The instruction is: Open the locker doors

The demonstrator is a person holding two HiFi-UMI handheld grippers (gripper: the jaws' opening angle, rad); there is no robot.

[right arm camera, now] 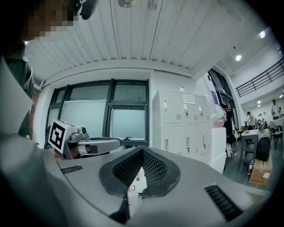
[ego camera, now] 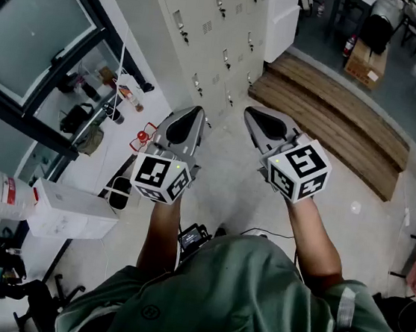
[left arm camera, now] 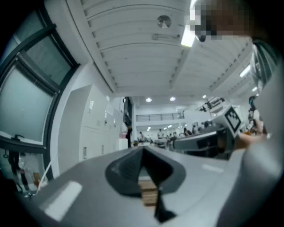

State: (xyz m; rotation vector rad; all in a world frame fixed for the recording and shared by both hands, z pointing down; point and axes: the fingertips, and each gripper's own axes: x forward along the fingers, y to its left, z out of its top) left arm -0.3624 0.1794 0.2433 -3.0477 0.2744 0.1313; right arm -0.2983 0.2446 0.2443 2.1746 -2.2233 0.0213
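Note:
A bank of pale grey lockers (ego camera: 217,27) stands ahead of me, and all the doors I can see are closed, each with a small handle. Both grippers are held out in front of me, well short of the lockers and touching nothing. My left gripper (ego camera: 193,111) points at the lower locker doors, its jaws together and empty. My right gripper (ego camera: 251,113) is beside it, also shut and empty. In the left gripper view the lockers (left arm camera: 91,133) are far off at the left beyond the closed tips (left arm camera: 143,149). The right gripper view has the lockers (right arm camera: 186,124) at the right past its closed tips (right arm camera: 142,150).
A low wooden platform (ego camera: 334,117) lies on the floor to the right of the lockers, with a cardboard box (ego camera: 366,62) beyond it. On the left are a dark-framed window (ego camera: 27,42), a sill with bottles (ego camera: 119,90) and a white box (ego camera: 74,213).

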